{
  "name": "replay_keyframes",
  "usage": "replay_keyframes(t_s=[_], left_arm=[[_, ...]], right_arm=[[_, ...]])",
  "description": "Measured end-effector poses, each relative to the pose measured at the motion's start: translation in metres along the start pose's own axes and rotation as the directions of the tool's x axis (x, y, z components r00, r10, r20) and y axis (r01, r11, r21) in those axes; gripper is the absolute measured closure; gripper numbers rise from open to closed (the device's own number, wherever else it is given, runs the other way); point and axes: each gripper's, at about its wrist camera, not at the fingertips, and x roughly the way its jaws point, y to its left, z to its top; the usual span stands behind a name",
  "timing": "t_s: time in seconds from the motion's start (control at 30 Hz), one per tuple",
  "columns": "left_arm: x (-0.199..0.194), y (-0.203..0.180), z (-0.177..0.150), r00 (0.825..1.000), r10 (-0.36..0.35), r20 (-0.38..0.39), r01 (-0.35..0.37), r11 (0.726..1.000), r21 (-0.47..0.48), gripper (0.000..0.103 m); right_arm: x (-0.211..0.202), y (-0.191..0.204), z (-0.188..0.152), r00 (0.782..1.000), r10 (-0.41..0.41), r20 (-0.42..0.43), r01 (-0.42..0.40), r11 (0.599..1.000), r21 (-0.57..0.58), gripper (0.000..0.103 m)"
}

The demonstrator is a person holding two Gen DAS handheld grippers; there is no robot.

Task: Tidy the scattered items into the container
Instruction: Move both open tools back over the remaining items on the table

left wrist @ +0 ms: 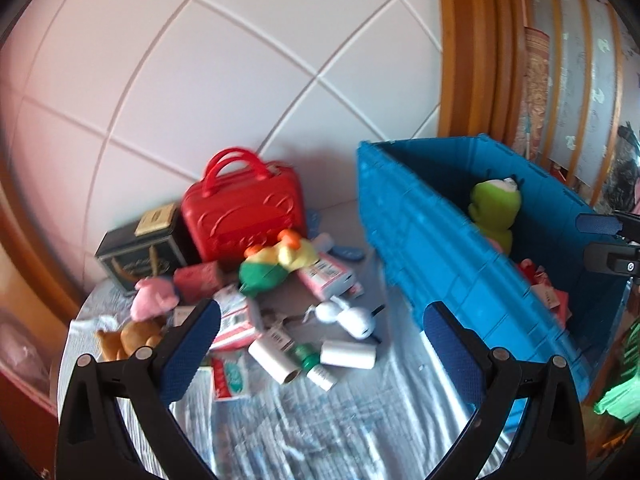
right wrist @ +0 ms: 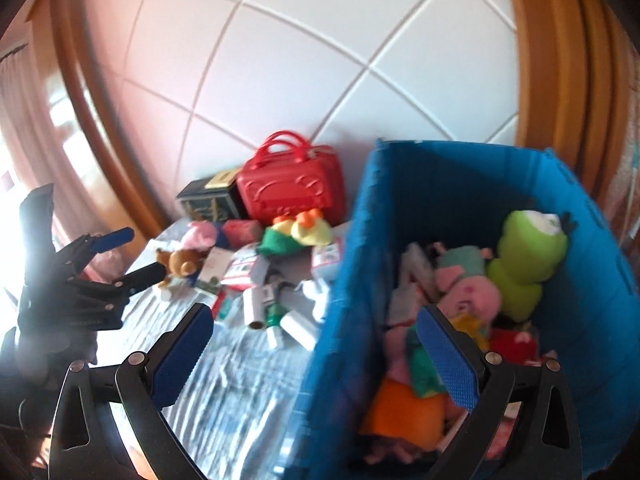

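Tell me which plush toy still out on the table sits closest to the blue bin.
The green, yellow and orange plush, lying in front of the red case. The pink plush and brown bear sit farther left from the blue bin.

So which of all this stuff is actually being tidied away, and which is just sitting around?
Part of the job:
- blue crate, the container
- green frog plush and pink pig plush, already inside
- yellow and green plush, brown bear, white rolls, small boxes, still scattered on the table

Probably just lying about:
- red case
- dark tin
- tiled wall
- wooden door frame
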Motion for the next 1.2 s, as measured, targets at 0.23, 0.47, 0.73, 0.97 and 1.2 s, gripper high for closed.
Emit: replay_keyframes(t_s=[0.23,0.47,0.73,0.97,1.2], left_arm=[[0.0,0.084,-0.051,0.995,0.079,-0.069,-0.085,0.992,-0.09,0.0],[0.017,0.168,-0.105,0.974,0.156,-0.163,-0.183,0.969,-0.167,0.0],[0.065,0.24,-0.161,0.939,0.207,-0.274,-0.275,0.931,-0.24,0.0],[0.118,0.291,-0.194,0.92,0.216,-0.326,-0.317,0.9,-0.298,0.0],[0.166,0.341,-0.219,0.906,0.226,-0.358,-0.359,0.859,-0.365,0.0]], right_arm=[[0.051,0.083,-0.002,0.997,0.036,-0.065,-0.042,0.995,-0.086,0.0],[0.11,0.138,-0.014,0.993,0.035,-0.114,-0.05,0.99,-0.131,0.0],[0.21,0.171,-0.041,0.98,-0.001,-0.199,-0.031,0.987,-0.157,0.0],[0.304,0.182,-0.067,0.964,-0.029,-0.265,-0.017,0.985,-0.17,0.0],[0.374,0.185,-0.089,0.949,-0.085,-0.305,0.021,0.978,-0.207,0.0]])
